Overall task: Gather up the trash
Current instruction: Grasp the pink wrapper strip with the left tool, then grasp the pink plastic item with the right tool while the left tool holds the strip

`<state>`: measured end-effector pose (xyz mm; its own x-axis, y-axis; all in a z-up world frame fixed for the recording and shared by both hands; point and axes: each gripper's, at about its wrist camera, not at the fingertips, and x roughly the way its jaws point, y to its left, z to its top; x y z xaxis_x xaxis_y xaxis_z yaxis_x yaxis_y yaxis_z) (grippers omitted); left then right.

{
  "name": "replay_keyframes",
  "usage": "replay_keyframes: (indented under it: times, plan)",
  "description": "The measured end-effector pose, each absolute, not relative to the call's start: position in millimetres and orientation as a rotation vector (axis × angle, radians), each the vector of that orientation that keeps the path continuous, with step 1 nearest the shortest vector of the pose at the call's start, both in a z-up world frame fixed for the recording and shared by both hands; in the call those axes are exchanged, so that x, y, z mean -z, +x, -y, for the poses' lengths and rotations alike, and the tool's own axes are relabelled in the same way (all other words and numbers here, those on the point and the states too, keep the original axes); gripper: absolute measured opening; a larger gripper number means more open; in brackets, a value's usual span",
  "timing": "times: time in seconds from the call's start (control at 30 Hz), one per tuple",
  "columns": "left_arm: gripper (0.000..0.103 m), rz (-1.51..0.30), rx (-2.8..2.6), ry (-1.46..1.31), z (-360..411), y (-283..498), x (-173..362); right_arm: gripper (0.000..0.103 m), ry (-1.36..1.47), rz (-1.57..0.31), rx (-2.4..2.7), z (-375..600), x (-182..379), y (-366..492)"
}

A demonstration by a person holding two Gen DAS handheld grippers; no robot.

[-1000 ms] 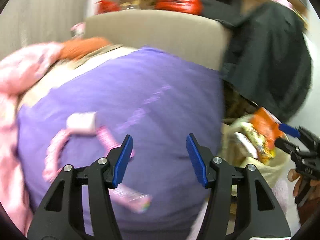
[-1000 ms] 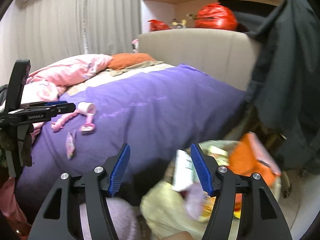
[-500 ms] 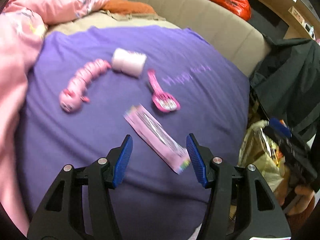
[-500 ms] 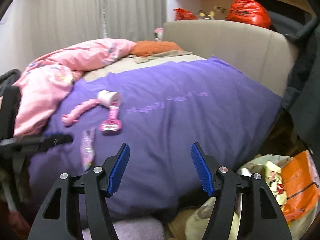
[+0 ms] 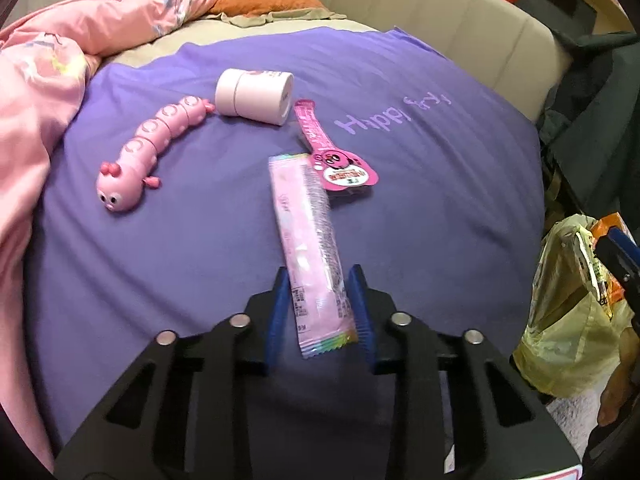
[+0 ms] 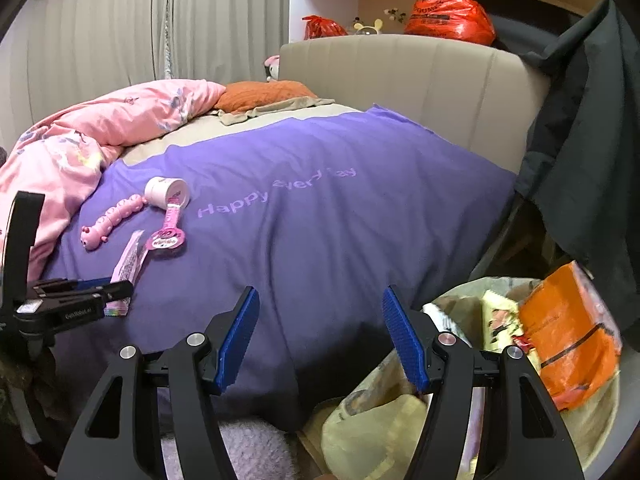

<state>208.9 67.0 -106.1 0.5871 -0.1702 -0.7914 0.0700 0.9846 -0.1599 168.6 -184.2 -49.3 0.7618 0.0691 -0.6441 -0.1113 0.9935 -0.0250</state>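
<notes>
Trash bag (image 6: 500, 360) at near right of bed, already part full: orange packet (image 6: 568, 332), other wrappers inside. Left claw (image 5: 320, 308) has just been closing around near end of long pink wrapper (image 5: 308, 240) lying on purple blanket (image 5: 420, 208); pads look just touching its sides, wrapper not lifted yet. Right claw (image 6: 320, 332) released, empty, beside bag. Left on bed: pink tag (image 5: 340, 160), jar (image 5: 254, 96), caterpillar toy (image 5: 144, 152); likely not all trash. Wrapper near bed's near edge; open blanket toward bag, clear path right.
</notes>
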Motion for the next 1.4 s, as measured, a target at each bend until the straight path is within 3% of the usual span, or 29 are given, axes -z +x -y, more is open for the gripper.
replay_keyframes:
  times: [0.3,0.53,0.67,0.77,0.87,0.93,1.0,1.23,1.4]
  plan:
    - [0.019,-0.866,0.237,-0.073,-111.0,206.1,84.5,0.06,-0.037,-0.708,-0.277,144.5,54.4,181.1]
    - [0.019,-0.932,0.216,-0.18,-155.7,222.9,93.2,0.06,-0.167,-0.751,-0.434,75.3,66.7,210.8]
    - [0.022,-0.973,0.271,-0.248,-162.0,231.0,105.6,0.06,-0.191,-0.798,-0.504,39.7,78.4,241.7]
    - [0.029,-0.996,0.298,-0.271,-163.9,233.0,109.4,0.06,-0.177,-0.843,-0.516,22.8,93.3,268.6]
    - [0.031,-0.99,0.286,-0.274,-166.2,230.9,107.5,0.051,-0.175,-0.898,-0.51,13.0,109.7,291.3]
    - [0.031,-0.99,0.281,-0.281,-168.7,230.0,106.0,0.034,-0.175,-0.919,-0.51,10.8,117.5,300.7]
    - [0.031,-0.993,0.277,-0.278,-168.4,229.7,105.3,0.024,-0.175,-0.918,-0.512,11.2,118.7,301.4]
    - [0.03,-0.998,0.234,-0.23,-161.2,228.8,107.1,0.02,-0.186,-0.862,-0.495,23.9,107.8,284.9]
    - [0.016,-0.968,0.209,-0.221,-163.3,226.1,102.4,0.024,-0.183,-0.856,-0.514,25.6,104.1,283.5]
